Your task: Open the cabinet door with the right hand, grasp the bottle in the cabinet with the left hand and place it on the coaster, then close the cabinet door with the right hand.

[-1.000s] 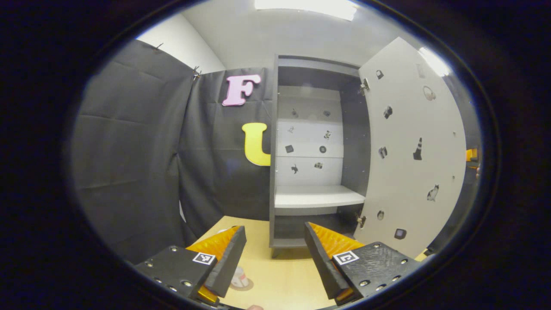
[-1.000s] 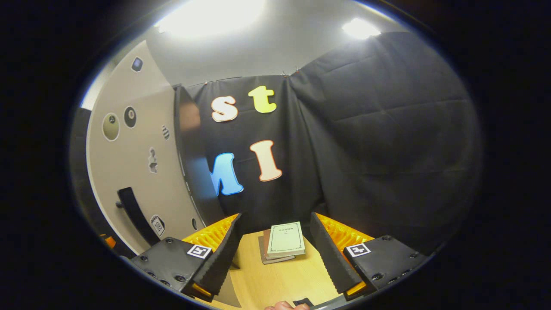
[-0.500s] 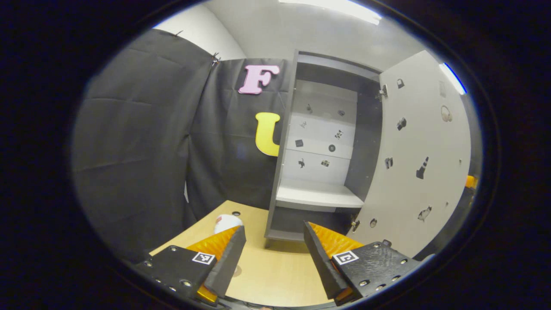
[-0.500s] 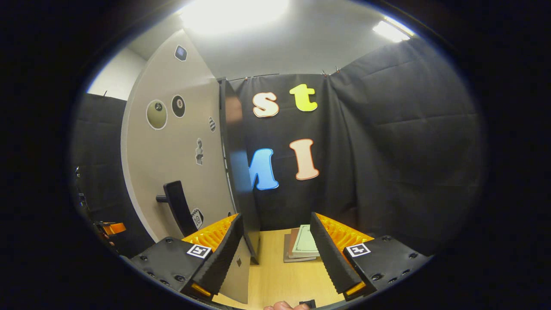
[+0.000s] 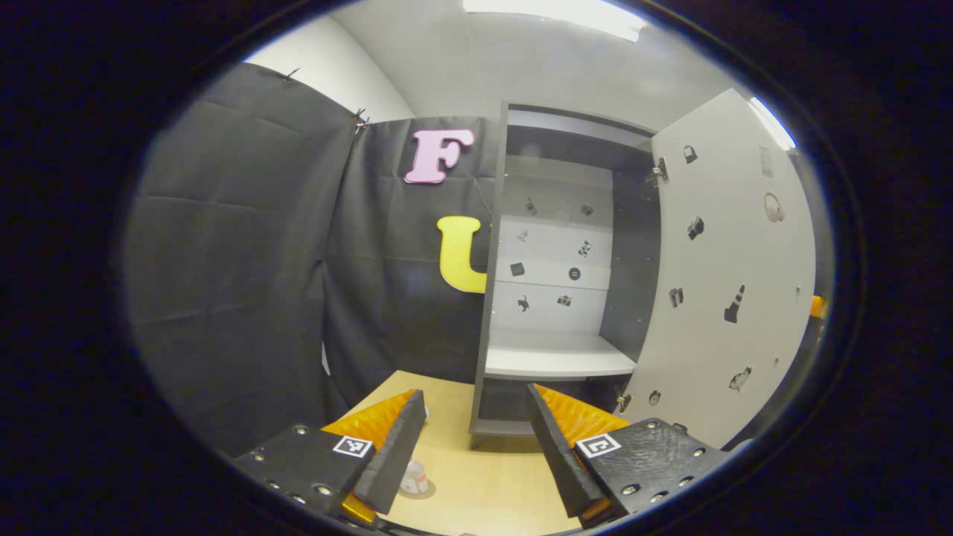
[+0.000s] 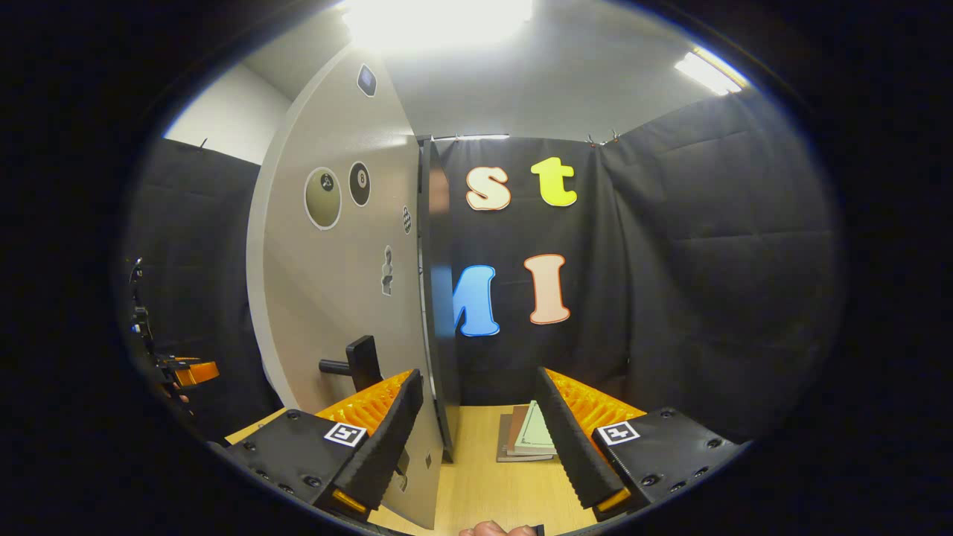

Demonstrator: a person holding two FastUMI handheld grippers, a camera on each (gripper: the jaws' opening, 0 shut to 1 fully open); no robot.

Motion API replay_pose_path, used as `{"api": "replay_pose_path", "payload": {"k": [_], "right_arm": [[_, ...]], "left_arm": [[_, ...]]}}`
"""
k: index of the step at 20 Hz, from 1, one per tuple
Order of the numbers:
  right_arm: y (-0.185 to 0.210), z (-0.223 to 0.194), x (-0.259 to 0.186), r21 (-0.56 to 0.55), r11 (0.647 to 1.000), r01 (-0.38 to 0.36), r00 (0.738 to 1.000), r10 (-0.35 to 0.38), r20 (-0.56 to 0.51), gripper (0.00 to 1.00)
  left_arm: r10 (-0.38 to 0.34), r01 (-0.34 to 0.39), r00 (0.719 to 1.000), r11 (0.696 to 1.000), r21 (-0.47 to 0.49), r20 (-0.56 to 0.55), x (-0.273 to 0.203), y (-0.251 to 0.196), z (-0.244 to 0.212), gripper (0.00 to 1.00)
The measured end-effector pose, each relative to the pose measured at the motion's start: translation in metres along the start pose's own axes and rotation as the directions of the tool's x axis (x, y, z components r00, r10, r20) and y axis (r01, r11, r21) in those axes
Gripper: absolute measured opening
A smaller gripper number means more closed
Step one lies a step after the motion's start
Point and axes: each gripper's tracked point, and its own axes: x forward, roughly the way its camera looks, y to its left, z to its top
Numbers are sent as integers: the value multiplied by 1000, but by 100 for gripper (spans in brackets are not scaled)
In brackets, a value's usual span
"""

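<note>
Bottle (image 5: 414,476) sits on the coaster (image 5: 421,491) near the left gripper (image 5: 475,447), whose fingers gape empty, so placing looks done. Right gripper (image 6: 476,439), also wide and empty, faces the open door (image 6: 335,298) edge beside its handle (image 6: 361,362), likely ready to push it shut.

Left gripper view faces open cabinet (image 5: 555,298); right gripper view, its door's (image 6: 342,298) outside.

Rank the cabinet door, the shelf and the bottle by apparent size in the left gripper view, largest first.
1. Door
2. Shelf
3. Bottle, partly hidden behind a finger and near the camera, yet smallest by far.
</note>
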Motion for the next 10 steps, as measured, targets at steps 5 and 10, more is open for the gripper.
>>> {"api": "replay_pose_path", "payload": {"k": [5,10], "right_arm": [[16,1,-4,-48,998,37,998,-39,-46,89],[71,-6,-9,13,1000,17,998,-16,-55,94]], "left_arm": [[-54,55,998,998,13,-19,22,28,2,82],[-85,85,996,995,46,-9,43,54,11,82]]}}
